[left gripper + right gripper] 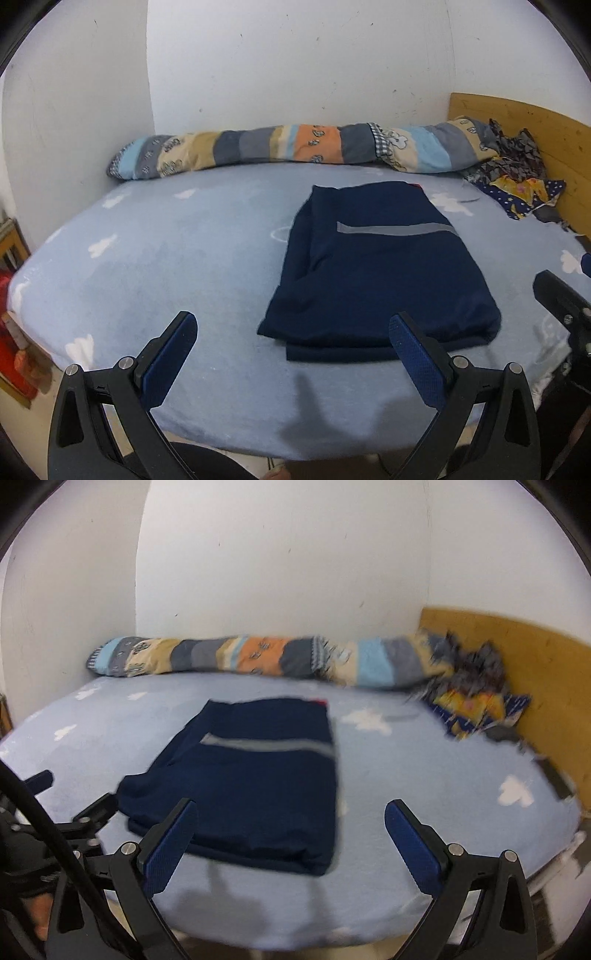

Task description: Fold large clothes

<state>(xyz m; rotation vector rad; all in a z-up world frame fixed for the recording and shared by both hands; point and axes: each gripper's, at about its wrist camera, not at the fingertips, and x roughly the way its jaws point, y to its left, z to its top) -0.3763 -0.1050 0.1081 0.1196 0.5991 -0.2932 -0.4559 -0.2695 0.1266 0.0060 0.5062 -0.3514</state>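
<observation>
A navy blue garment (376, 273) with a grey stripe lies folded into a flat rectangle on the light blue bed sheet (166, 258). It also shows in the right wrist view (255, 786), which is blurred. My left gripper (291, 328) is open and empty, held above the bed's near edge just in front of the garment. My right gripper (290, 812) is open and empty, above the garment's near right corner. The right gripper's finger shows at the left wrist view's right edge (561, 302); the left gripper shows at the left of the right wrist view (66, 823).
A long patchwork bolster (295, 147) lies along the white wall at the back. A heap of patterned cloth (517, 173) sits in the far right corner against a wooden headboard (535, 129). Red items (11, 332) stand beside the bed at left.
</observation>
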